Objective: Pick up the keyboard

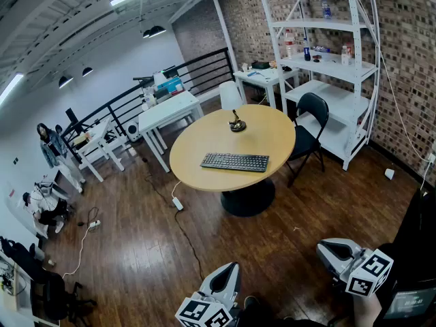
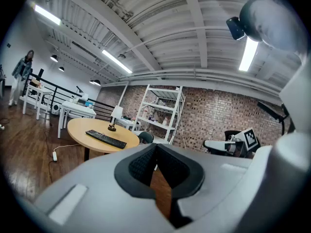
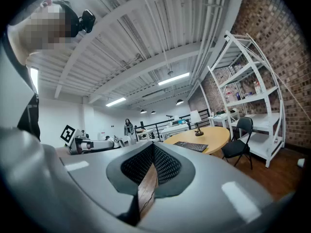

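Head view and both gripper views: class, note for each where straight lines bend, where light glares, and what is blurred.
Head view: fisheye bows the shelf unit and railing; keyboard sharp. Left gripper view: dark round vignette, ceiling light glares, the left gripper looks soft. Right gripper view: same vignette, shelf unit bowed, mosaic patch upper left.

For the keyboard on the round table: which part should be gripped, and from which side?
Probably its two short ends, left gripper and right gripper one each, coming from the near side. The keyboard lies flat, long and thin, on the near half of the table; a single middle grip might let it tip. The lamp stands behind it, the chair at the right.
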`<state>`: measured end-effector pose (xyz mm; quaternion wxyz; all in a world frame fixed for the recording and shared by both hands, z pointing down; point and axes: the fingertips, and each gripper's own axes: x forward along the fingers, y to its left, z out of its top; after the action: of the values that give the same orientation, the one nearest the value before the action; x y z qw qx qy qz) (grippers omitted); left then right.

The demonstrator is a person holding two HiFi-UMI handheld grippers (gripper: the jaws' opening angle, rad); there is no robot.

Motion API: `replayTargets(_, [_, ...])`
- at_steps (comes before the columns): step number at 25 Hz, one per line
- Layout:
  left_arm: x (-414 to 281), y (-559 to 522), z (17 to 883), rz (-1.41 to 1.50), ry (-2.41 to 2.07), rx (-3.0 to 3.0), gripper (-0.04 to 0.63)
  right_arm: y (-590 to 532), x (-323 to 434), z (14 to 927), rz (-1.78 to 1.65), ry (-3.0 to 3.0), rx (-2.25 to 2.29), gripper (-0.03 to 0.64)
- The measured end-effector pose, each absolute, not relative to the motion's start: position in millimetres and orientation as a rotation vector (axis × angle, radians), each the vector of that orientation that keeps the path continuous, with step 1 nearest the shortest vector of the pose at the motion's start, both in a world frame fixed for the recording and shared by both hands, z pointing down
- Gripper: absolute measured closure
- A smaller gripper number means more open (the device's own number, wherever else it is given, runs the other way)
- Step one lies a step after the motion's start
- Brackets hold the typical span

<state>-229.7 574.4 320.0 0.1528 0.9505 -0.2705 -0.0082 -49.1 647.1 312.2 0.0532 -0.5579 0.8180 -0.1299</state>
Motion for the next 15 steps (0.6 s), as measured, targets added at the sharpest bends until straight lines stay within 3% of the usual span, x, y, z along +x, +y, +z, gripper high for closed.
replayTargets(15, [-214, 368, 339, -0.027, -0.761, 2.762, 0.588, 446, -19, 317, -0.350, 2.452, -1.782, 0.614])
